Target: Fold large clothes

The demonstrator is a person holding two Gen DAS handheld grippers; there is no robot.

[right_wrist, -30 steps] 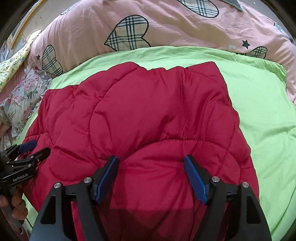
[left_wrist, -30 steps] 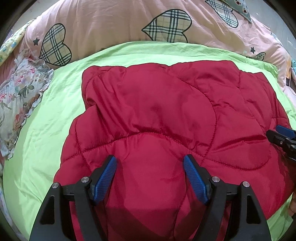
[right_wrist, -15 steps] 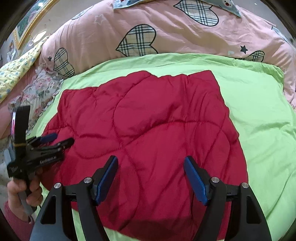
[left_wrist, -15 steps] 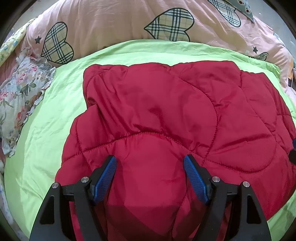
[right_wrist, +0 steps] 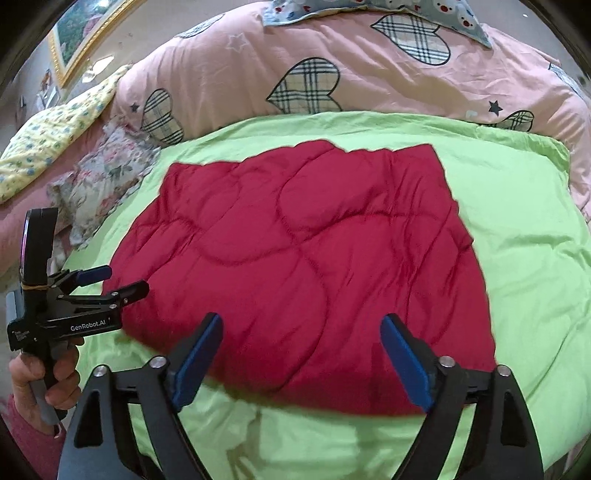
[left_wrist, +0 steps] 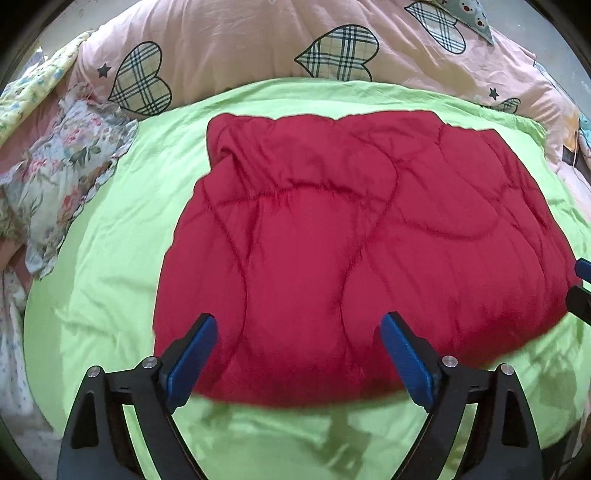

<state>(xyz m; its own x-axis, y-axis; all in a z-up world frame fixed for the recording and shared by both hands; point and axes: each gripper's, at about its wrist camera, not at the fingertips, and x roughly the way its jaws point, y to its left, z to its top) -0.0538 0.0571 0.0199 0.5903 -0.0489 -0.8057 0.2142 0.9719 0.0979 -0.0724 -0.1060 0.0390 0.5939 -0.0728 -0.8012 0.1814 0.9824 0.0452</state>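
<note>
A red quilted padded garment (left_wrist: 351,240) lies folded flat on a lime green sheet (left_wrist: 110,258); it also shows in the right wrist view (right_wrist: 306,266). My left gripper (left_wrist: 297,354) is open and empty, hovering over the garment's near edge. It also shows at the left of the right wrist view (right_wrist: 118,282), open, beside the garment's left edge. My right gripper (right_wrist: 301,356) is open and empty above the near edge. One of its fingertips (left_wrist: 583,267) shows at the right of the left wrist view.
A pink duvet with plaid hearts (right_wrist: 332,74) is piled behind the sheet. A floral cloth (left_wrist: 62,177) and a yellow flowered pillow (right_wrist: 55,140) lie at the left. A framed picture (right_wrist: 85,33) hangs on the wall.
Both grippers have pulled back and risen from the garment. More green sheet now shows in front of it. The garment lies still.
</note>
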